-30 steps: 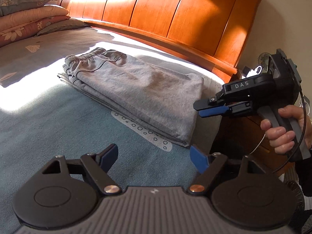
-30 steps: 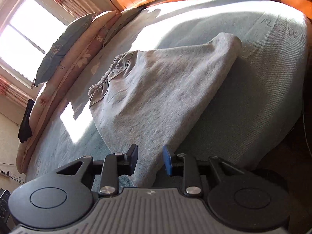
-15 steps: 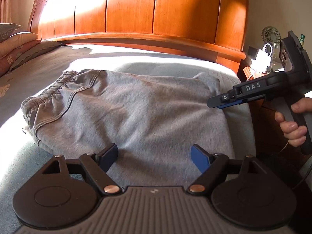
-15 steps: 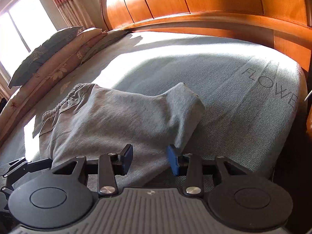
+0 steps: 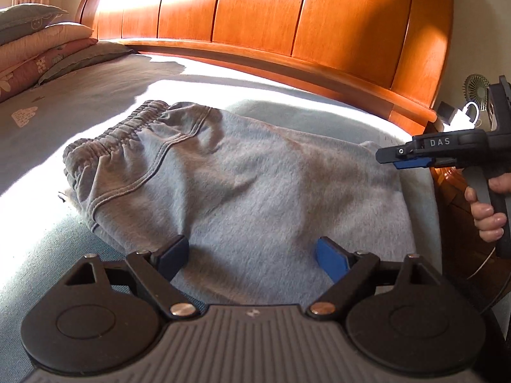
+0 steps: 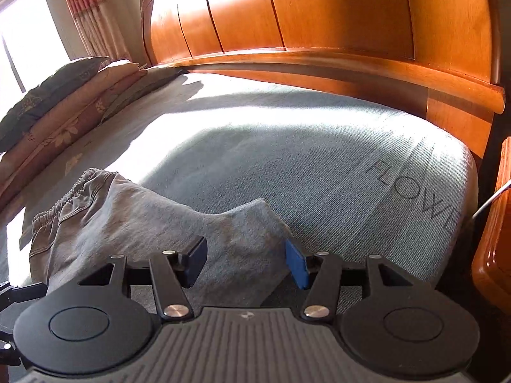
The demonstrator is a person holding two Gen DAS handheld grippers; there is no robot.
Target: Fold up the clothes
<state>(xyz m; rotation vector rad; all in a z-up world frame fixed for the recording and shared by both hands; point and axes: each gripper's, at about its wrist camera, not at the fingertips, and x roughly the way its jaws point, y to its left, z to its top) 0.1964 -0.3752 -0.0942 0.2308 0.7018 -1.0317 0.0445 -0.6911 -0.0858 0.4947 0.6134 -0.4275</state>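
Both tools, left (image 5: 252,257) and right (image 6: 245,263), gape above folded grey sweatpants (image 5: 242,188), elastic waistband bunched.

Orange wooden headboard (image 5: 287,25) straight ahead of both grippers, curved rail along its foot. Blue-grey bedspread (image 6: 287,146) under and ahead of them, sunlit band across the far part, "FLOWE" lettering (image 6: 415,198) ahead-right of the right one. Stacked pillows (image 5: 35,51) far ahead-left, floral pink ones under a grey one. Striped curtain (image 6: 86,9) and bright window (image 6: 22,41) far left. Small fan (image 5: 476,87) and white charger (image 5: 463,115) far right of the left one.
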